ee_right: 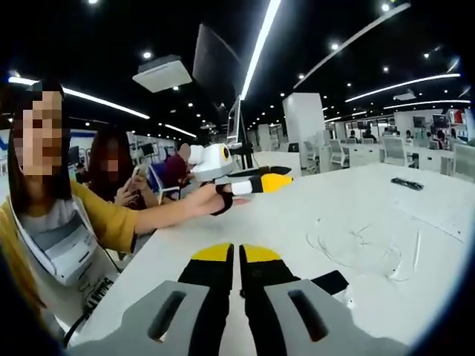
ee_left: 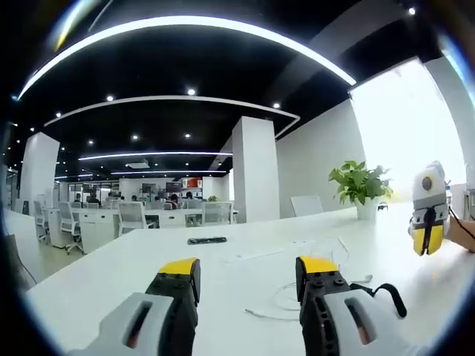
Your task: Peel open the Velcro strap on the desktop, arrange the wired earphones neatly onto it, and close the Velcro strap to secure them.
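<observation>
Both hand-held grippers hover over the desk (ee_left: 111, 274) w/ nothing held, left (ee_left: 249, 268) spread, right (ee_right: 237, 254) pressed together; Velcro strap (ee_left: 207, 240) lies closed beyond the earphones (ee_right: 356, 248), so pre-peel: next, reach strap & pinch its flap.

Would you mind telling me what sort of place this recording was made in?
Most likely an open-plan office. Rows of white desks with office chairs fill the background, long strip lights cross a dark ceiling, and a potted plant stands on the long white table where the wired earphones lie.
</observation>
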